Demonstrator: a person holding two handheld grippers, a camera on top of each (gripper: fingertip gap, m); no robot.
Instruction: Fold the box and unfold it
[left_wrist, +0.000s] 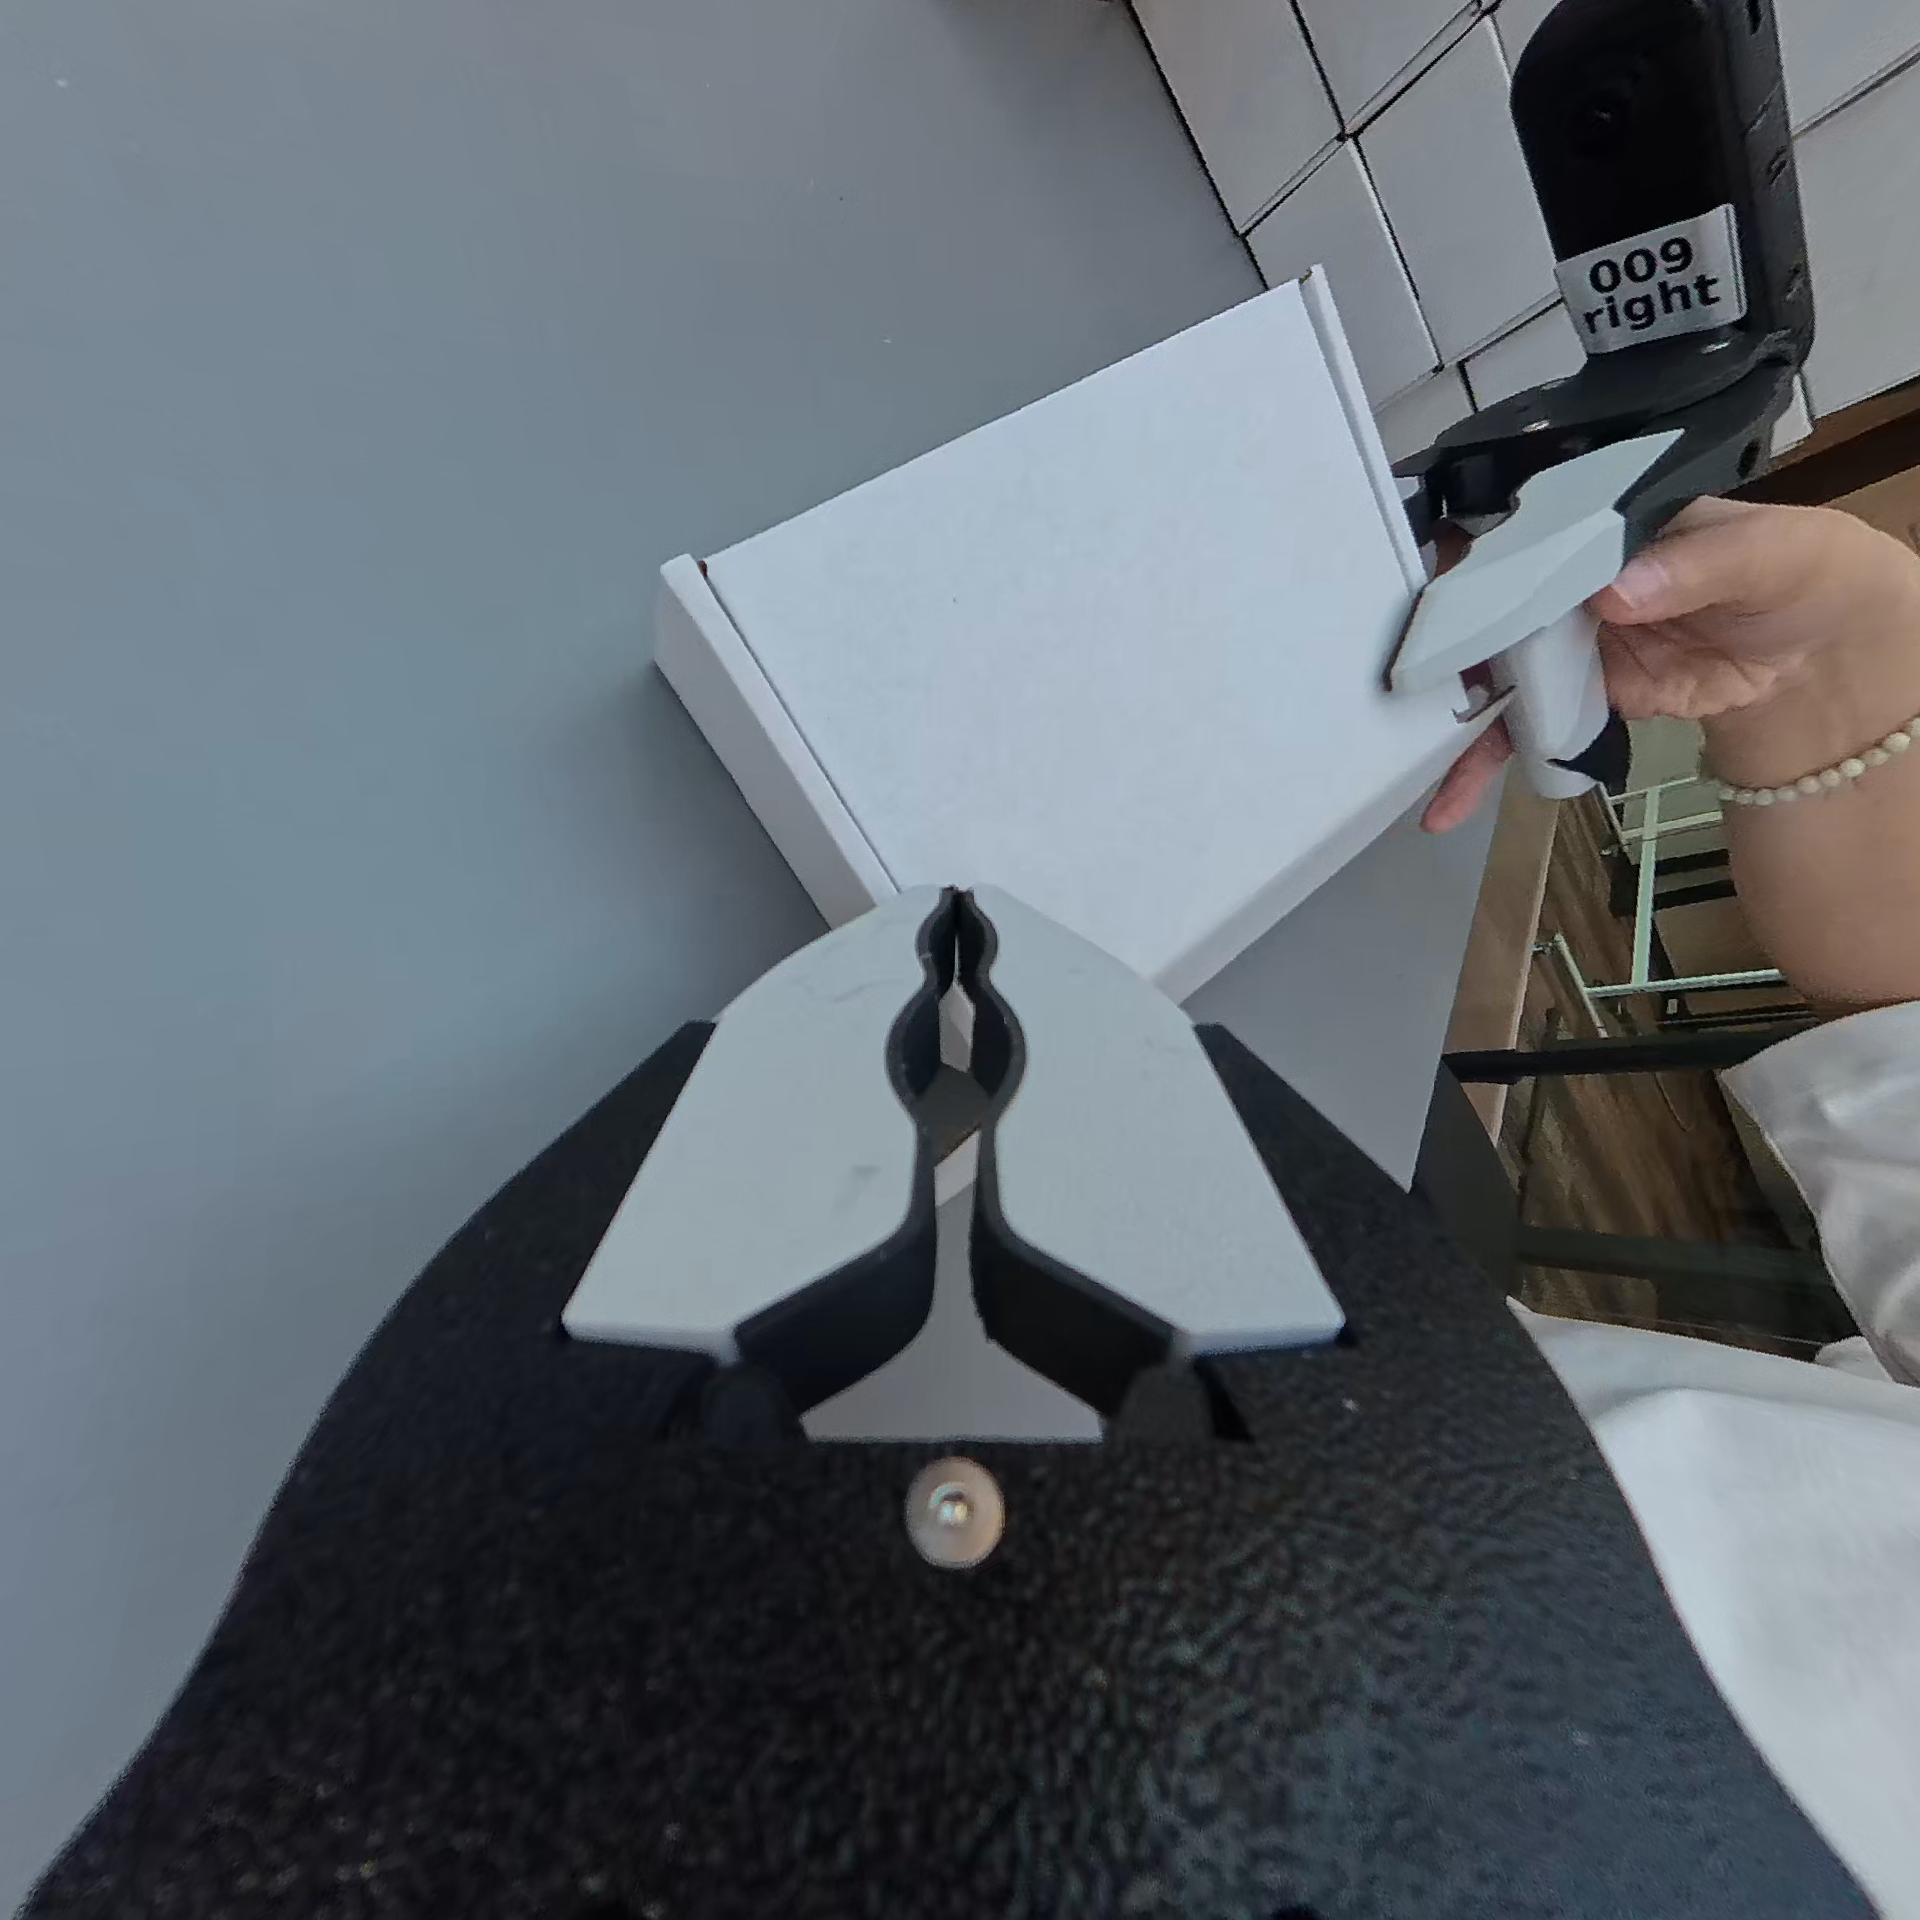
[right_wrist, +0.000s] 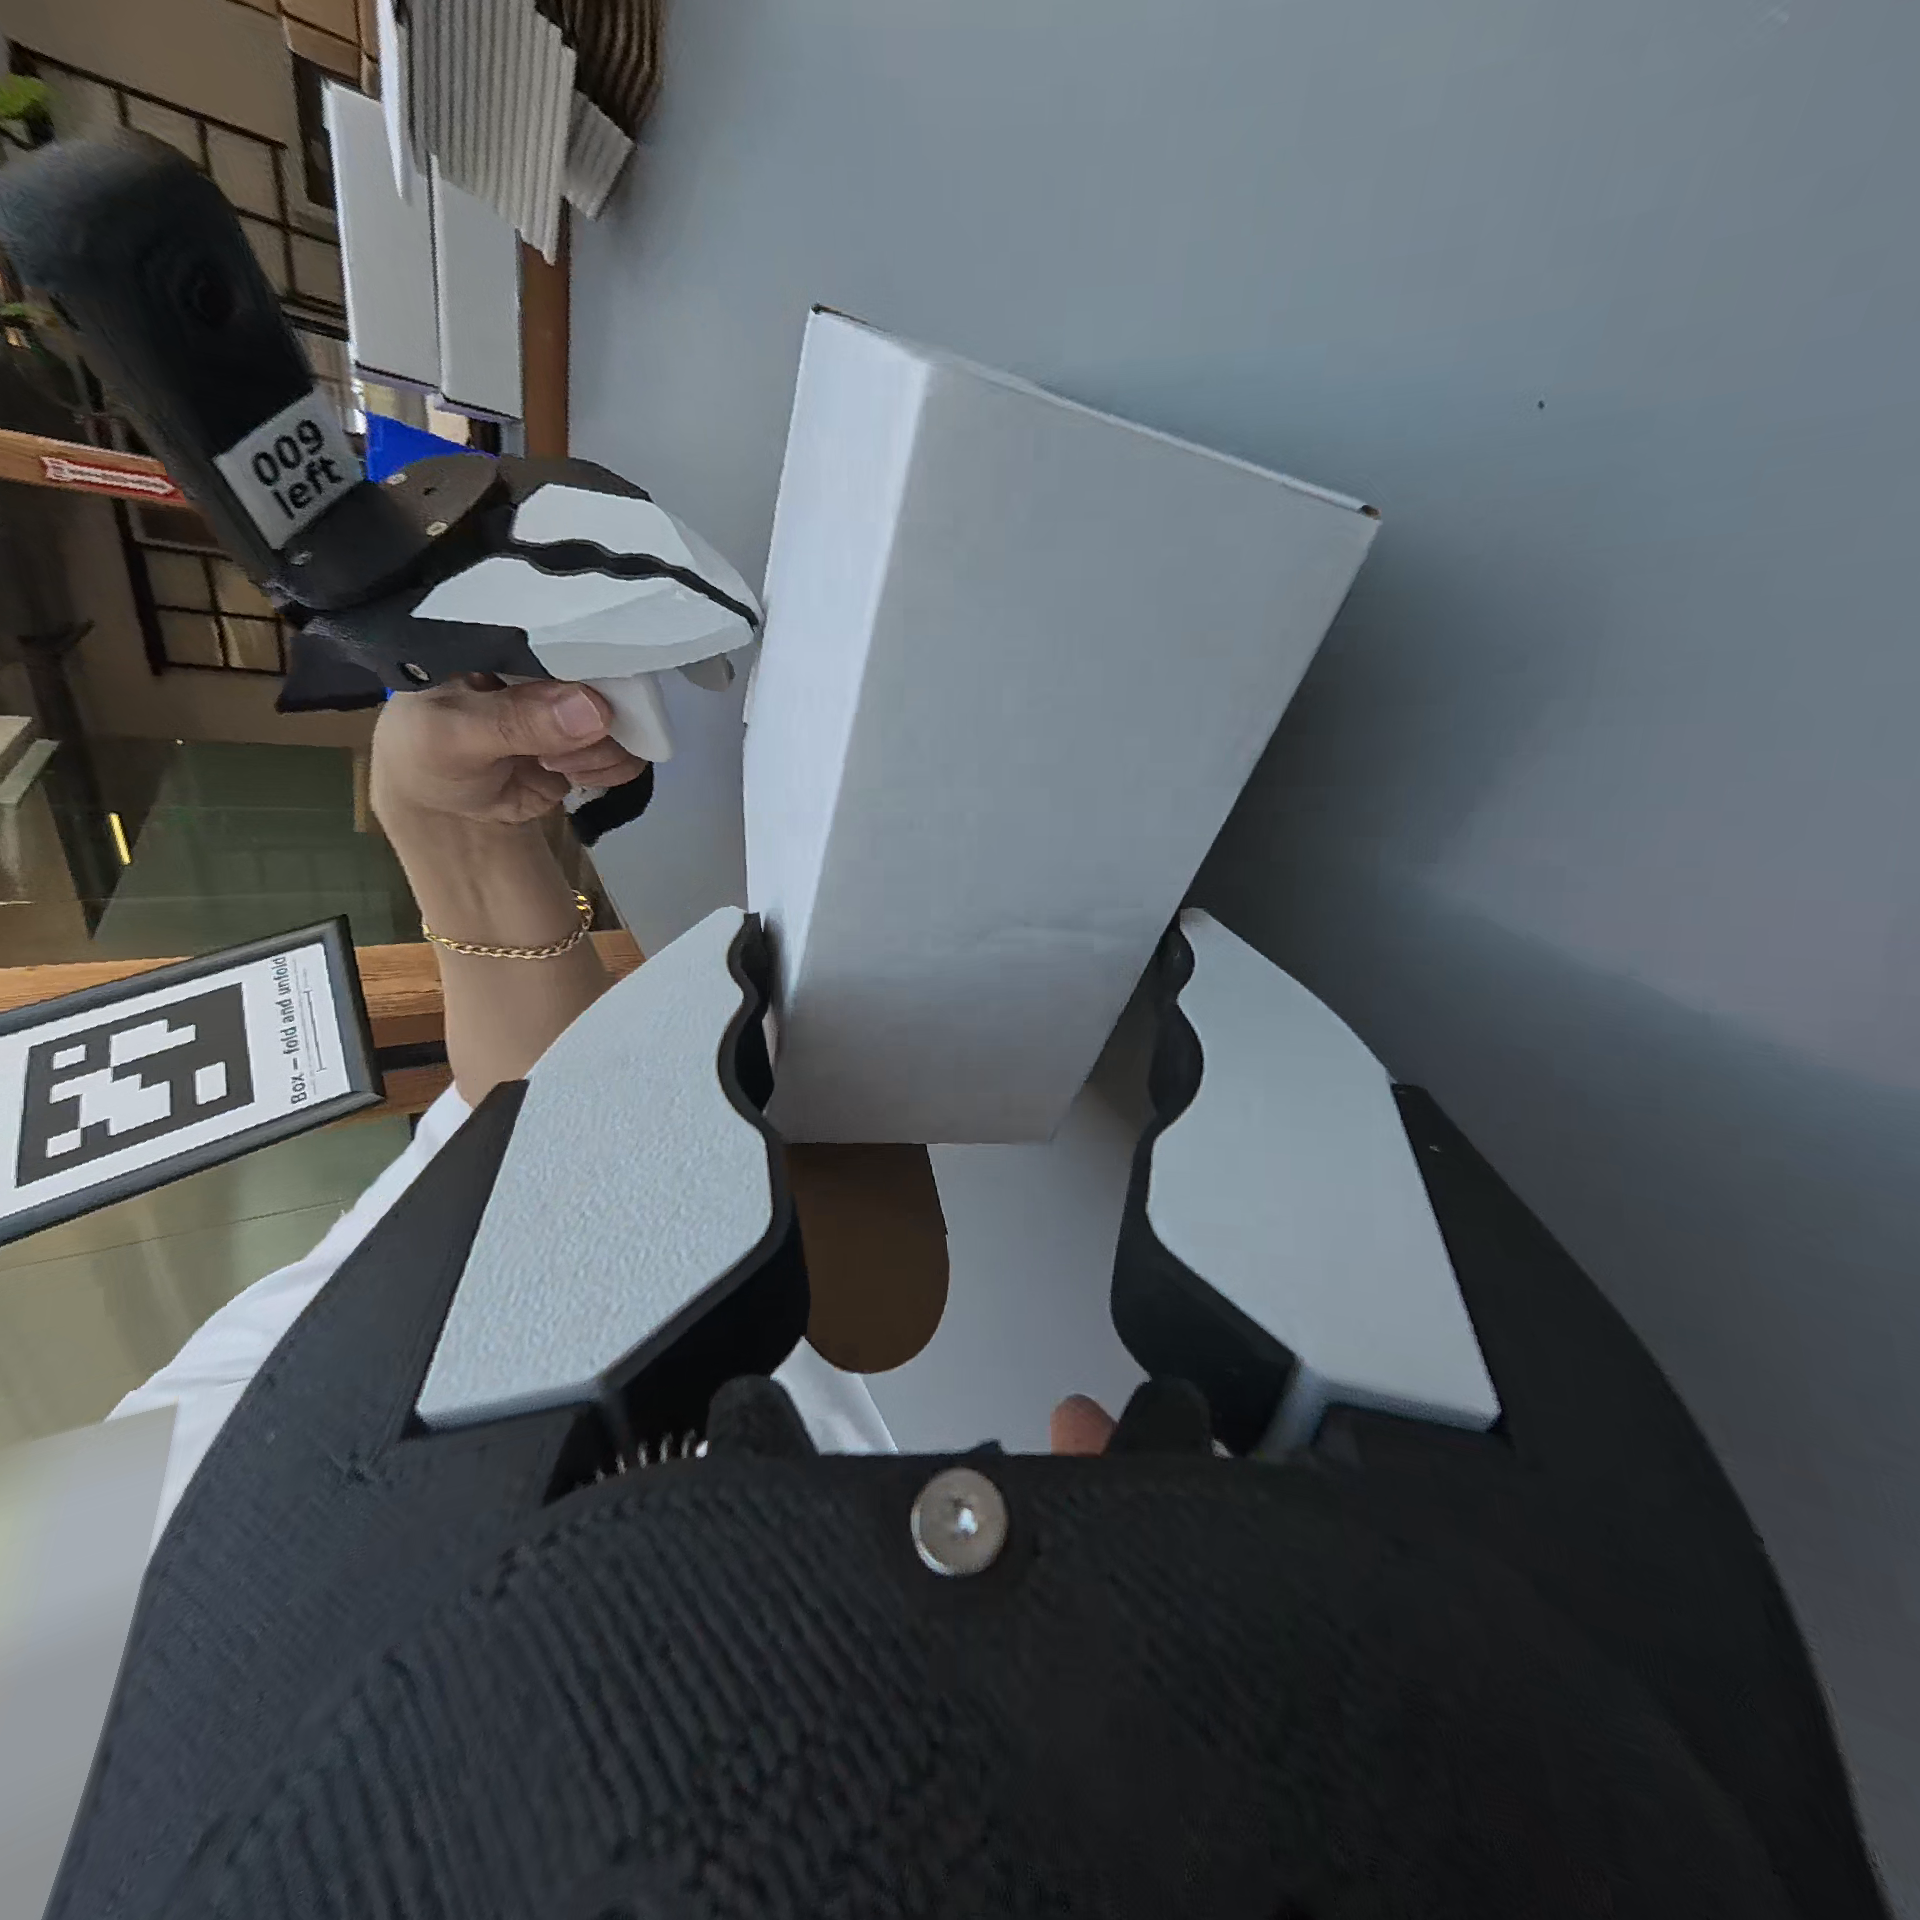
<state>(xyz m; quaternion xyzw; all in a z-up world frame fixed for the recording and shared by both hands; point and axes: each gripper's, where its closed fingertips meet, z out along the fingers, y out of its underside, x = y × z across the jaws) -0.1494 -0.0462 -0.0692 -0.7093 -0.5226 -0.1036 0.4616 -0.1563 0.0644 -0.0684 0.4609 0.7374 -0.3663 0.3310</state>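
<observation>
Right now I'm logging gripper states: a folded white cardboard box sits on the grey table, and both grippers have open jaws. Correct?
Not quite. The left gripper is shut, as the left wrist view shows; only the right gripper is open, around the white cardboard box.

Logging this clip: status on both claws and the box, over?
Left claw shut, empty, beside box. Right claw open around an end of white box, closed up on grey table. Nothing in the way.

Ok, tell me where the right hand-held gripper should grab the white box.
Probably the box's near end, approached head-on: the open right hand-held gripper already straddles that narrow end, whose flat side walls suit its fingers. The left hand-held gripper, shut, sits by the far side.
</observation>
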